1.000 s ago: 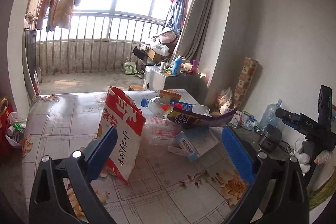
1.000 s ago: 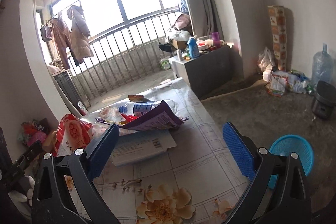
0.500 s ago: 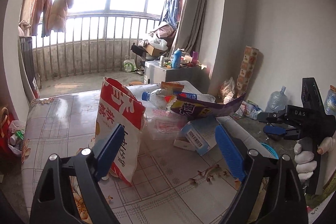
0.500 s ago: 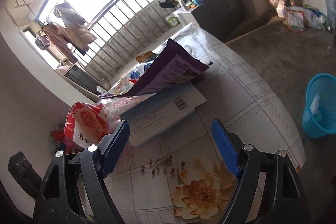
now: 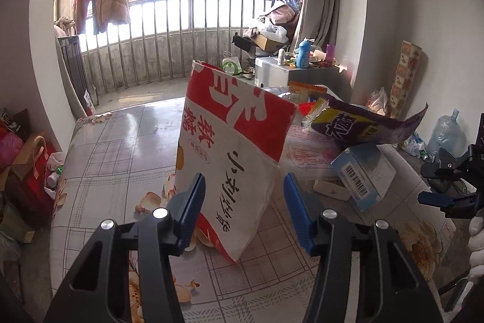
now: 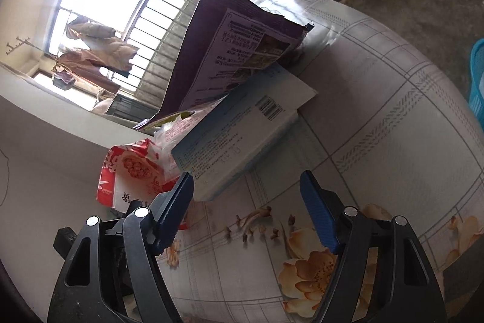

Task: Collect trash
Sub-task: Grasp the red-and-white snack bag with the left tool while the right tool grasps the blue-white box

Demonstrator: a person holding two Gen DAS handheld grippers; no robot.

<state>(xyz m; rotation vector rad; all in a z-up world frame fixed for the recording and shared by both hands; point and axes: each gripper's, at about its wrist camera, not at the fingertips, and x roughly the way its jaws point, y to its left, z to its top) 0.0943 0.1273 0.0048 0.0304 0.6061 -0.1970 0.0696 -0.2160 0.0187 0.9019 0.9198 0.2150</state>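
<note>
Left wrist view: the left gripper (image 5: 243, 196) stands wide open with nothing held, its blue ribbed fingers (image 5: 193, 196) set either side of the lower part of the upright red-and-white printed paper bag (image 5: 233, 147), which stands on the flower-patterned tiled tablecloth (image 5: 121, 147); whether a pad already touches the bag cannot be told. Judging by this, the step in hand is the first pickup of the trash, and the next move calls for closing squarely on the bag's thin wall and lifting without crumpling or tipping it. Beyond the bag lie a purple foil snack wrapper (image 5: 363, 126), resting partly on a flat pale-blue carton with a barcode (image 5: 360, 171), with more packaging behind that is hard to make out. Right wrist view: the right gripper (image 6: 245, 199) is likewise spread wide and empty, its left finger near the corner of the pale-blue carton (image 6: 242, 129), the purple wrapper (image 6: 230, 50) draped over the carton's far end and the red-and-white bag (image 6: 133, 171) beyond. A blue plastic mesh basket (image 6: 478, 84), likely the bin, is cut off at the right edge, so its contents are unseen. The bag's inside and base are hidden too.
</note>
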